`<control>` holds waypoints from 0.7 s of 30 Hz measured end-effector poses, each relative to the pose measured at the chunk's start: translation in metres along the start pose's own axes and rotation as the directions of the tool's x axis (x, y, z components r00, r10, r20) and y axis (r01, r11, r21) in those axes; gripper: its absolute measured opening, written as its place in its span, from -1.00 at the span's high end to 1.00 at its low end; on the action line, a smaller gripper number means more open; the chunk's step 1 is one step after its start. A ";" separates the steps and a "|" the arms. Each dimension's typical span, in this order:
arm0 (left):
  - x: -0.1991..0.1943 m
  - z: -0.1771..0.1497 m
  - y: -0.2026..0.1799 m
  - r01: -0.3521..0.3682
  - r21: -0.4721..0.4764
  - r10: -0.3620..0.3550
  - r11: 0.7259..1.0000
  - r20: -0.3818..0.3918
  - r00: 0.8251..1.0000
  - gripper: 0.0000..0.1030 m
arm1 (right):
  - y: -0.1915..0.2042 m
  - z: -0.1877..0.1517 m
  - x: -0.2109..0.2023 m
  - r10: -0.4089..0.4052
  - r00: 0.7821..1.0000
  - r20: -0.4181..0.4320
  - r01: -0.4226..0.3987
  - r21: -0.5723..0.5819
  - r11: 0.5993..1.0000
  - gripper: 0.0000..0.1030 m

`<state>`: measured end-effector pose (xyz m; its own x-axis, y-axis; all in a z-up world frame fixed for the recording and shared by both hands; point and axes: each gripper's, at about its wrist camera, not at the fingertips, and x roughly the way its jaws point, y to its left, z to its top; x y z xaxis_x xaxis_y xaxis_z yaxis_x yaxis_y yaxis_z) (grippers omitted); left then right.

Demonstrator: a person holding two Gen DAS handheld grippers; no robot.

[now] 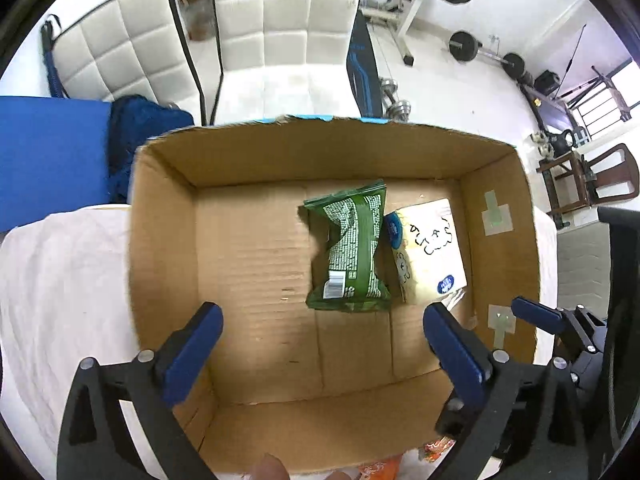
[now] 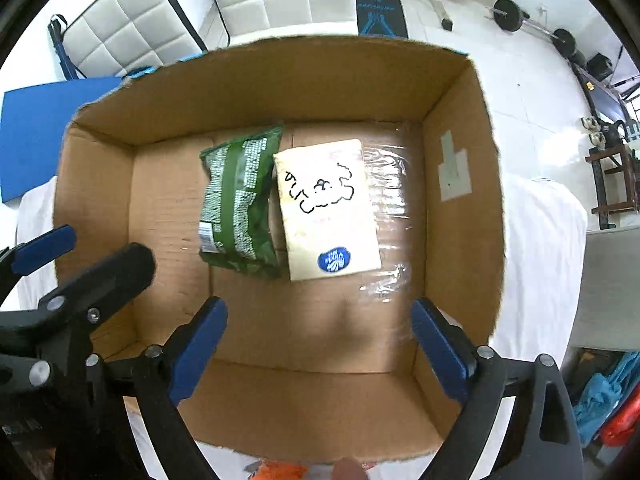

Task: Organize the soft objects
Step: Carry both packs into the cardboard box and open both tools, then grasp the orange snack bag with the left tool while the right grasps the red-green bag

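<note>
A: Report the contents of the cardboard box (image 2: 460, 216).

B: Green snack bag (image 2: 240, 204) lies flat on the box floor, touching the cream packet (image 2: 328, 216) on its right. Box rests on a white cloth (image 1: 60, 280).

A: Hand-held grippers?

B: Left hand-held gripper (image 1: 320, 336) released, fingers spread, nothing between them, above the box. Right hand-held gripper (image 2: 320, 336) likewise released, holding nothing.

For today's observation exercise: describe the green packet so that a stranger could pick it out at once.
Find the open cardboard box on the white cloth. Two packs lie side by side on its floor, toward the right wall. The green snack packet is the left one: crinkled, covered in white print, with a barcode at its near corner, unlike the flat cream tissue pack beside it.
</note>
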<state>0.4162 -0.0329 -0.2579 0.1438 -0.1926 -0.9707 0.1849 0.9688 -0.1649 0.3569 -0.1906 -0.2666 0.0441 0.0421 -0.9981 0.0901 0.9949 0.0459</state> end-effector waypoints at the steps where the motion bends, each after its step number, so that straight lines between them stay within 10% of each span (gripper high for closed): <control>1: -0.003 -0.001 0.001 -0.002 0.000 0.002 1.000 0.005 1.000 -0.99 | -0.001 -0.008 -0.008 -0.002 1.000 0.022 0.002 0.012 1.000 -0.86; 21: -0.115 -0.080 -0.008 -0.058 -0.048 0.068 0.997 0.254 0.965 -0.99 | 0.025 -0.065 -0.087 0.031 0.975 0.219 -0.018 -0.060 0.998 -0.86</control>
<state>0.3207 -0.0056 -0.1592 0.3985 -0.1592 -0.9032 0.1296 0.9847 -0.1164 0.2906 -0.1630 -0.1809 0.2632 0.0514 -0.9634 0.0295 0.9977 0.0613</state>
